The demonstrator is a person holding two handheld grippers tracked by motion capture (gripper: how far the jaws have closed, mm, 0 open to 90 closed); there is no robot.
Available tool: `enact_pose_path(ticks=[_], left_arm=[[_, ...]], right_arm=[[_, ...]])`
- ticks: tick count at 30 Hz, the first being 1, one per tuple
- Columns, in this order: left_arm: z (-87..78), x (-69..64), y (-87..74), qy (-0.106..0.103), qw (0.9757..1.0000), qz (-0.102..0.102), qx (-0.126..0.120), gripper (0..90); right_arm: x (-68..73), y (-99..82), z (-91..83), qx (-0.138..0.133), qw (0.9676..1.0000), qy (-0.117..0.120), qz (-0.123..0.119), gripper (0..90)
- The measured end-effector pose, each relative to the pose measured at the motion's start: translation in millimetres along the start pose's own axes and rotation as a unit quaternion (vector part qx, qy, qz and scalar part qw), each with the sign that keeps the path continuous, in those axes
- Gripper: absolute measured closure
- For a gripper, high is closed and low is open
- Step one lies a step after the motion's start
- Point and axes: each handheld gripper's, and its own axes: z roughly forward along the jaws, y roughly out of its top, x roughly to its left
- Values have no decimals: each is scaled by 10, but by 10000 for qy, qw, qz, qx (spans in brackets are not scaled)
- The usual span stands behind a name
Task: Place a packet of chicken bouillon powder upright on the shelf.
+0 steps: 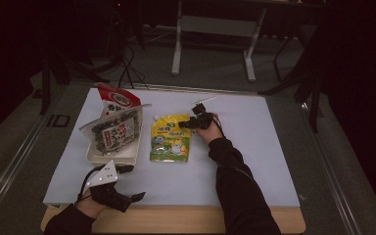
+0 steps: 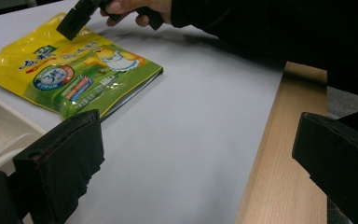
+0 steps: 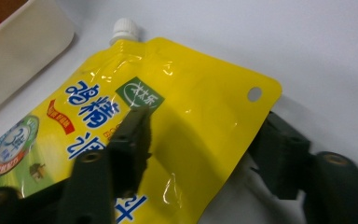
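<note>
In the high view, your right gripper point(image 1: 192, 122) sits just above the frame's centre, at the upper right corner of the yellow pouch point(image 1: 171, 138), which lies flat on the white mat point(image 1: 254, 156) in the middle of the frame. Just left of the pouch stands a white tray point(image 1: 111, 157) with a dark snack bag point(image 1: 113, 131) leaning in it and a red and white bag point(image 1: 120, 100) behind that. Your left gripper point(image 1: 129, 183) rests at the lower left, near the mat's front edge, apart from the tray.

In the left gripper view, your own two black jaws rise from the bottom corners, wide apart with nothing between them but mat and the wooden table edge point(image 2: 284, 168). The pouch point(image 2: 74, 74) lies at the upper left, with the right gripper point(image 2: 81, 18) above it at the top.

In the right gripper view, the jaws stand about half open around the pouch's point(image 3: 177, 107) corner with the punched hole: one jaw lies on top of the printed face, the other under the right edge. You cannot tell whether the pads press yet. The white cap point(image 3: 125, 30) points to the upper left, beside the tray point(image 3: 23, 51).
</note>
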Motion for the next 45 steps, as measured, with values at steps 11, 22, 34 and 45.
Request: enact_pose_path(ticks=[11, 22, 34, 45], left_arm=[[-1, -1, 2, -16, 10000, 5, -10, 26], [-4, -7, 15, -6, 10000, 22, -16, 27], [16, -7, 43, -44, 10000, 18, -52, 27], [56, -12, 60, -93, 9999, 55, -38, 27]], right_arm=[[142, 39, -39, 137, 9990, -115, -402, 900], [301, 49, -258, 23, 9960, -386, -811, 900], [633, 10, -752, -605, 9888, -342, -1317, 900], [1094, -147, -1218, -1215, 9724, -214, -1982, 900]])
